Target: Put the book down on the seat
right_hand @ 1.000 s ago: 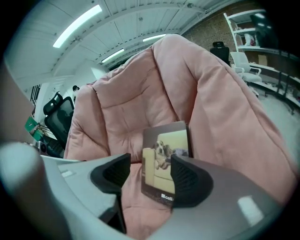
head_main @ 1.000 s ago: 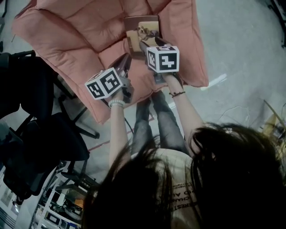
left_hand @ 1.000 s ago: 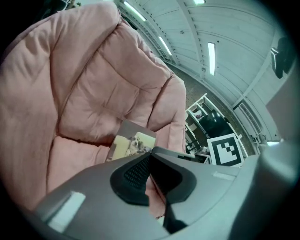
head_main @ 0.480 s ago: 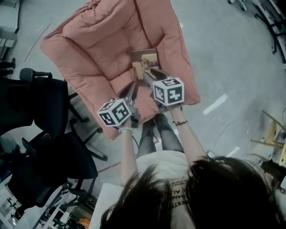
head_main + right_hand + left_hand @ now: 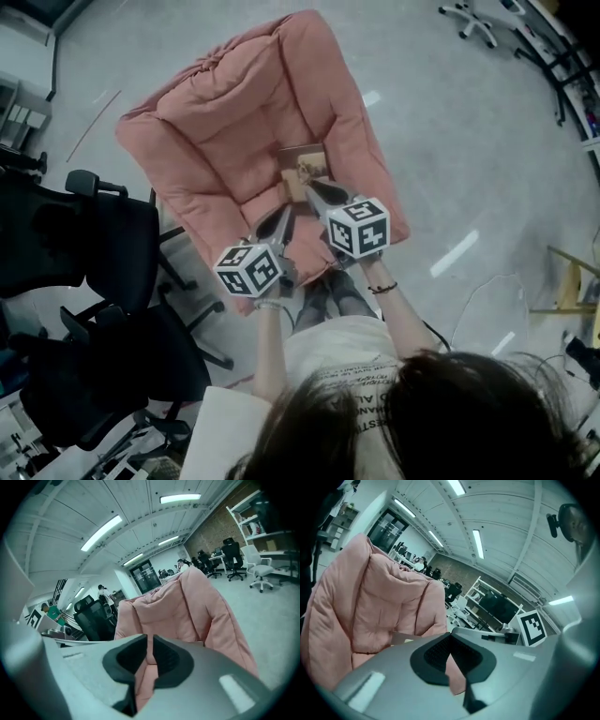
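book [image 5: 300, 161]: cover too small to read, near edge covered.

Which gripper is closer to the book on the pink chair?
Right. The right gripper, whose empty fingers have just been closing, sits just short of the book; the left gripper is farther back, off to the left.

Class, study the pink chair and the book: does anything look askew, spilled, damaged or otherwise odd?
Nothing stands out. The book lies flat on the seat of the pink chair, close to the armrest at the head view's right rather than centred. No spill or damage shows.
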`<state>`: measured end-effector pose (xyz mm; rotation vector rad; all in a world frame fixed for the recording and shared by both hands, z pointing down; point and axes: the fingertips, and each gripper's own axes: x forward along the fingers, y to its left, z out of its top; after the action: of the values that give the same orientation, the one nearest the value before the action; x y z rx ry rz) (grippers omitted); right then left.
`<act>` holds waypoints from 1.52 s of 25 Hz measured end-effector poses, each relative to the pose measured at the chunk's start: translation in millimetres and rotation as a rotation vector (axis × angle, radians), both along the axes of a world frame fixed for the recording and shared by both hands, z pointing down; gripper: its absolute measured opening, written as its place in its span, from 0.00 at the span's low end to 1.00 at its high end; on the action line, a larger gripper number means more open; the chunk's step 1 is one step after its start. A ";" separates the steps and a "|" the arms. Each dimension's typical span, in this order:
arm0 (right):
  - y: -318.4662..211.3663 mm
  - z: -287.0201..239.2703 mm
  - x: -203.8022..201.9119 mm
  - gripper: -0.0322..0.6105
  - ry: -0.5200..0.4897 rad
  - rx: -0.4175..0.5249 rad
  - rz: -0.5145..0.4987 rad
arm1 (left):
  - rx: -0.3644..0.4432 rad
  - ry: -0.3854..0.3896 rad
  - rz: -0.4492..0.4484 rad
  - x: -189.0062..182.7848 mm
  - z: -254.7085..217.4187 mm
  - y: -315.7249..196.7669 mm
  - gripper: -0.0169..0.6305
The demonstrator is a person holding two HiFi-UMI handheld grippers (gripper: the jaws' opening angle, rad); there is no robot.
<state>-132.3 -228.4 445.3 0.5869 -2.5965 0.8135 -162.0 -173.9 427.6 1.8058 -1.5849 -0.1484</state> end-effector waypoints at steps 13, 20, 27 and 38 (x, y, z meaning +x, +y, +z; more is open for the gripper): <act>25.1 -51.8 2.7 0.06 -0.070 0.088 -0.032 | 0.082 -0.069 0.057 11.5 -45.7 14.2 0.03; 33.3 -67.6 7.4 0.05 -0.094 0.128 -0.056 | 0.099 -0.088 0.062 24.3 -51.8 28.4 0.03; 40.8 -81.1 9.0 0.05 -0.125 0.177 -0.095 | 0.135 -0.136 0.058 23.2 -65.3 29.6 0.03; 43.9 -97.2 9.9 0.05 -0.150 0.215 -0.115 | 0.167 -0.201 0.084 29.6 -76.6 31.0 0.03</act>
<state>-122.4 -184.5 348.1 0.4445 -2.8479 0.5657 -132.5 -142.8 351.0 2.0686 -1.6727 -0.0626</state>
